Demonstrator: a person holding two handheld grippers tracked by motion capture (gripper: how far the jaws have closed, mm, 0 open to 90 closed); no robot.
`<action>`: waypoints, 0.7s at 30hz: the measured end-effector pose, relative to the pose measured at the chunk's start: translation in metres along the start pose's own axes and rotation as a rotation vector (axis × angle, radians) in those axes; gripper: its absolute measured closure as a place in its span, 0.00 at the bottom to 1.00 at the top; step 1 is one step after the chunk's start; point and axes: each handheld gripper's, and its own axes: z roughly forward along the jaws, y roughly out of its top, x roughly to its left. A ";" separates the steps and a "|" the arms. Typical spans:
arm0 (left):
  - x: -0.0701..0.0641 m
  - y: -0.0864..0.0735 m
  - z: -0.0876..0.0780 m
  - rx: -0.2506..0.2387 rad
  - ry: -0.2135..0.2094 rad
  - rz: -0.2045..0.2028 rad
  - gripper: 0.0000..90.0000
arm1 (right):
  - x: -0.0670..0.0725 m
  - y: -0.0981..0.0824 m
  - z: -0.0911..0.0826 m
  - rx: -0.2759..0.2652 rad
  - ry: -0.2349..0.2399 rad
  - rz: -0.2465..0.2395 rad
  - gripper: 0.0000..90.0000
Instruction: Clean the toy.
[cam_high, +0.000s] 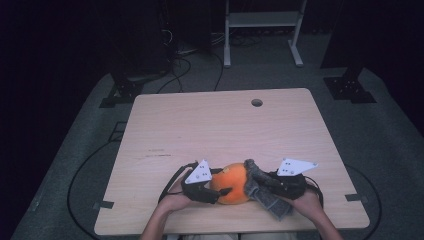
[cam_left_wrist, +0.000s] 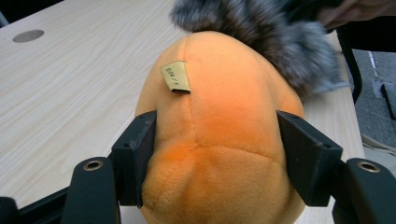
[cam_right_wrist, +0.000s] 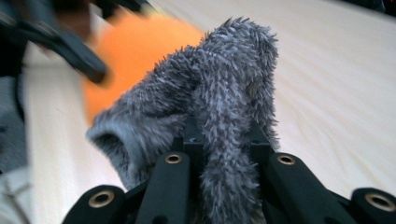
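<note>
The table (cam_high: 220, 125) is carrying everything near its front edge, close to the person. The orange plush toy (cam_high: 231, 183) is sitting there between the 2 grippers, probably braced for wiping or wrapping. The left gripper (cam_left_wrist: 217, 154) is pinching the toy's sides with its fingers (cam_left_wrist: 140, 154), steadying it. The right gripper (cam_right_wrist: 219, 144) is pinching a grey fuzzy cloth (cam_right_wrist: 224, 79), pressing it against the toy's far side.

- Small yellowish tag (cam_left_wrist: 175, 77) sewn on orange plush toy (cam_left_wrist: 219, 135): handwritten chars, approx. "008/5", upside down, not fully legible.
- No other text, brands or nos. readable.
</note>
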 end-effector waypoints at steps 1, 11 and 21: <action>0.000 0.000 0.000 0.000 -0.002 0.003 0.38 | -0.004 -0.002 -0.001 0.017 -0.012 0.020 0.84; -0.002 -0.001 -0.001 -0.003 -0.012 0.021 0.37 | -0.010 -0.008 0.003 -0.002 0.002 0.093 0.84; -0.007 -0.002 0.000 -0.003 -0.057 0.068 0.36 | -0.017 -0.005 0.003 -0.015 0.012 0.142 0.85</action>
